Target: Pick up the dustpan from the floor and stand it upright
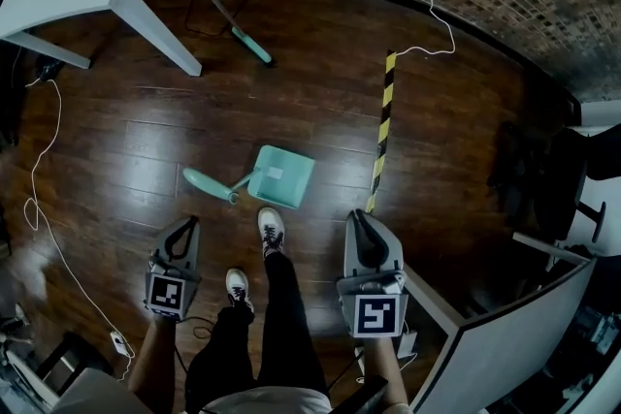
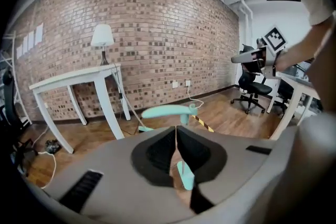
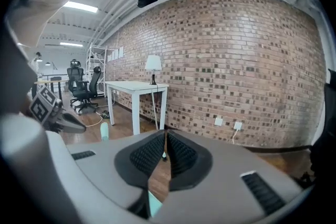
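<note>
Dark wood floor (image 1: 437,131) bears teal dustpan (image 1: 281,176), striped tape (image 1: 382,126), white cable (image 1: 39,170).

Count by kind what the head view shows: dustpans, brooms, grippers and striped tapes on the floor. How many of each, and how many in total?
Dustpan: 1
Broom: 1
Grippers, the left gripper and the right gripper: 2
Yellow-black floor tape: 1
Total: 5

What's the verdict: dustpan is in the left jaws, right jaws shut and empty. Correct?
Not quite. The dustpan is not in the left gripper's jaws; it sits on the floor ahead of the shoes, clear of both grippers, as the head view shows. Left jaws are shut on nothing. Right gripper shut and empty, as stated.
</note>
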Available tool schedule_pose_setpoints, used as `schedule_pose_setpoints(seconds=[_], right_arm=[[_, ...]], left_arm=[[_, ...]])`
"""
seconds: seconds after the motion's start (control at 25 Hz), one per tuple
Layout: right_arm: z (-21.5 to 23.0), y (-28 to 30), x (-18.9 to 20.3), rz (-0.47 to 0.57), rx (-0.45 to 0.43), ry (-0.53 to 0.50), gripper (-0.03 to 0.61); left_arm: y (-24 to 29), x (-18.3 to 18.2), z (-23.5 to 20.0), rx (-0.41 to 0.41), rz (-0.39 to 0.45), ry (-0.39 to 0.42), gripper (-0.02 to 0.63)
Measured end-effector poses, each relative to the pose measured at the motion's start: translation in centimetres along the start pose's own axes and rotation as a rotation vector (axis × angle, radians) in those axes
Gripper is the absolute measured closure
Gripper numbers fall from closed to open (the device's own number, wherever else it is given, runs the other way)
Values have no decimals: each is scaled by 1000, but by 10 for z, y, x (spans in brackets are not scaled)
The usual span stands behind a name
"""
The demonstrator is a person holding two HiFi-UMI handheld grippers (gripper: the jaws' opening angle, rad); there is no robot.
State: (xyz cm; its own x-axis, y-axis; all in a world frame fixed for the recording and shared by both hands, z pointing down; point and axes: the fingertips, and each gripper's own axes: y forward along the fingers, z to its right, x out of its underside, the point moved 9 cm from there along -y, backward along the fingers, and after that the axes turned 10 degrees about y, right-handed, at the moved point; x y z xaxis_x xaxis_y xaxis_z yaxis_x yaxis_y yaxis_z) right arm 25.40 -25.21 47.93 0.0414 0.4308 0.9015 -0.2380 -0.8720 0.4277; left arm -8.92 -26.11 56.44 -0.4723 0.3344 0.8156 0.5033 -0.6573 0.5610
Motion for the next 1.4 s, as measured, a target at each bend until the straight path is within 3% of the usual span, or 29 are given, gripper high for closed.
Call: schedule_pose_setpoints(seconds=[0.2, 0.48, 0.68, 0.8, 1.08, 1.4], right_arm=[[18, -20, -60, 123, 7, -68, 555], [-5, -95, -147, 271, 51, -200, 555], [-30, -199, -220, 355, 58, -289, 555], [-56, -254, -255, 506, 95, -290, 555], [-128, -333, -229, 611, 123, -117, 555], [-141, -371, -175, 567, 115, 23, 555]], left_arm=[[-42, -60, -34, -10, 104, 175, 621], [-114, -150, -64, -70, 292, 331, 621], [-217, -186, -54, -73, 381, 320, 621], [-272, -207, -46, -84, 433, 313, 621], [-352, -232, -18, -109, 593, 359, 621], [-364, -214, 35, -71, 538, 219, 621]])
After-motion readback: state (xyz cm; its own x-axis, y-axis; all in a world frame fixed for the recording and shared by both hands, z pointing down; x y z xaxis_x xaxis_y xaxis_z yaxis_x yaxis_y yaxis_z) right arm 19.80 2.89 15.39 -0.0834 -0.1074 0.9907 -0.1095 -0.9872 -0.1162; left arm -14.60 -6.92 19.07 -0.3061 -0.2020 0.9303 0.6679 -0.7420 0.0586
